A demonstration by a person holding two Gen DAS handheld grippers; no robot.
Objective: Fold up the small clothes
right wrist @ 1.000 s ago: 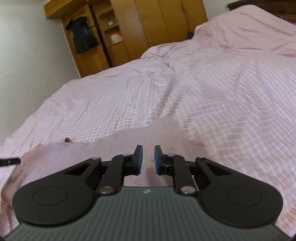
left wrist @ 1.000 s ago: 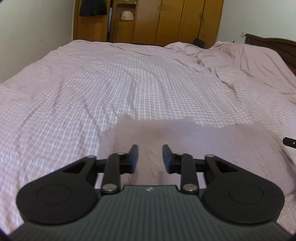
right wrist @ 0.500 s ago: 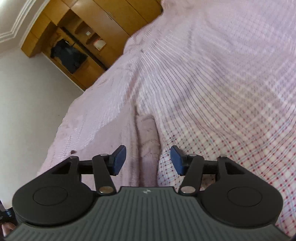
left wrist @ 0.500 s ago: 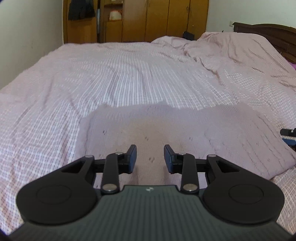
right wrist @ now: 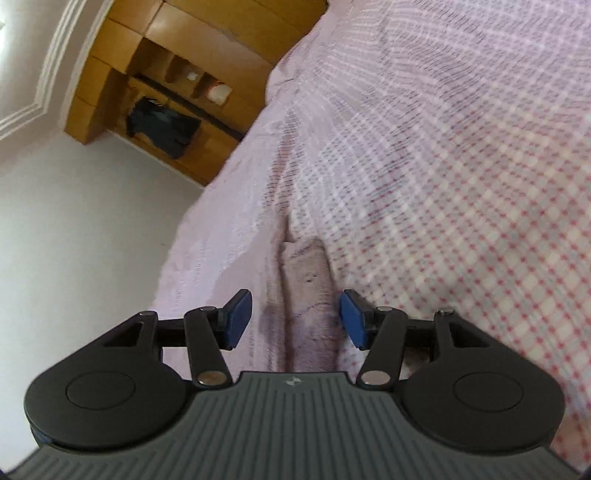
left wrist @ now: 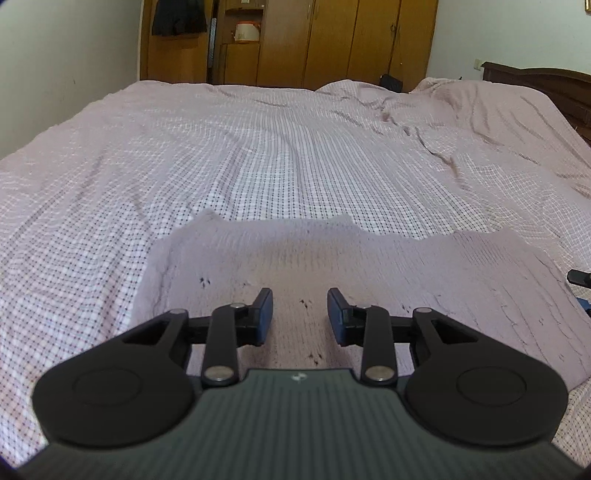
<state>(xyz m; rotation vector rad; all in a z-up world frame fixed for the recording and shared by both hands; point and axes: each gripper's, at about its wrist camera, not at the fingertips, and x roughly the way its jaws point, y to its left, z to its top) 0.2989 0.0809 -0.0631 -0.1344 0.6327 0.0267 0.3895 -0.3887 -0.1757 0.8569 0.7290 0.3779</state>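
Two grippers work over a mauve knit garment (left wrist: 369, 280) lying flat on a pink checked bedspread (left wrist: 295, 155). Seen from the left wrist, the left gripper (left wrist: 300, 315) hovers above the knit near its 6 o'clock edge, jaws partly apart with only fabric showing below the gap and nothing pinched between the blue pads (left wrist: 264, 314). The garment spreads from 9 o'clock to 3 o'clock across the lower half of that view, its far edge scalloped against the checks. A dark tip of the other tool (left wrist: 580, 277) pokes in at 3 o'clock. Wooden wardrobes (left wrist: 332, 40) stand at 12 o'clock, with dark clothing (left wrist: 179, 16) hanging at 11 o'clock.

From the right wrist, rolled so the room tilts, the right gripper (right wrist: 295, 319) has just been opening; its jaws stand wide on either side of a raised fold of the garment (right wrist: 308, 291), and the pads (right wrist: 238, 319) are clear of it. Bedspread (right wrist: 461, 166) fills the view from 12 to 4 o'clock; the wardrobes (right wrist: 155, 48) sit at 11 o'clock.

Only a small pale emblem (left wrist: 298, 377) marks each tool's ribbed housing; no writing can be read.
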